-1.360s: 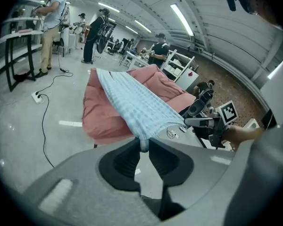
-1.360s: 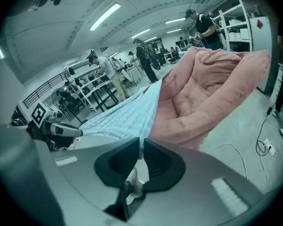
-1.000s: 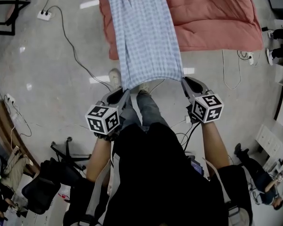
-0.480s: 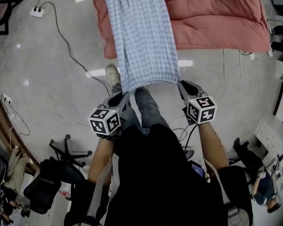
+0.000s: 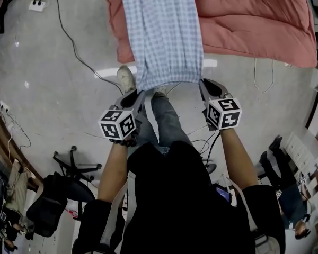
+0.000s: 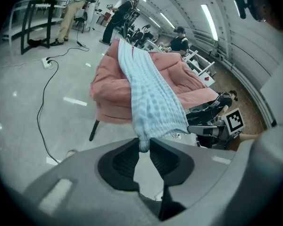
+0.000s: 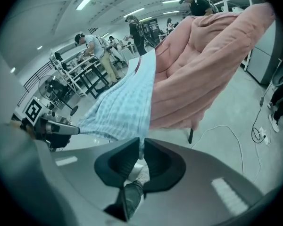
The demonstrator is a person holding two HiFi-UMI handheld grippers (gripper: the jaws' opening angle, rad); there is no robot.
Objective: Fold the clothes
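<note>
A light blue checked garment [image 5: 164,33] stretches from the pink padded table [image 5: 254,20] down toward me, hanging off its near edge. My left gripper [image 5: 140,93] is shut on the garment's near left corner [image 6: 144,142], the cloth pinched between its pads. On the other side, my right gripper [image 5: 202,83] is shut on the near right corner [image 7: 141,147]. Both grippers hold the hem taut between them, just off the table's edge. The far end of the garment [image 6: 125,55] lies over the padding.
A pink quilt covers the table [image 6: 179,79], which stands on dark legs [image 6: 92,131]. Cables and a power strip [image 5: 36,4] lie on the grey floor to the left. An office chair [image 5: 58,194] stands behind me at the left. People work at benches [image 7: 92,51] far off.
Both grippers have sunk with the garment's hem still pinched, and the table sits higher in the head view.
</note>
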